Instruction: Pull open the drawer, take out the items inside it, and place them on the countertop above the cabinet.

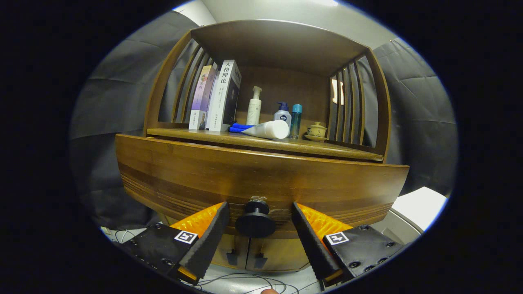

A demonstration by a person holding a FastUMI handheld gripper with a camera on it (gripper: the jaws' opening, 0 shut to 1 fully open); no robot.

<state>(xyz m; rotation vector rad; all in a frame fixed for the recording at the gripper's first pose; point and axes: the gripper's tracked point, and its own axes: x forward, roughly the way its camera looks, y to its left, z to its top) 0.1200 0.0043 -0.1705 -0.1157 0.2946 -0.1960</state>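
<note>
A wooden cabinet fills the space ahead, and its wide drawer front faces me. The drawer's round black knob sits between the two fingers, with a small gap on each side. My gripper is open around the knob, its fingertips close to the drawer front. The drawer's inside is hidden behind its front. Above it runs the countertop, under a wooden hutch.
On the countertop stand books, a white pump bottle, two smaller bottles, a lying white tube and a lidded cup. Two lower cabinet doors are under the drawer. Cables lie on the floor.
</note>
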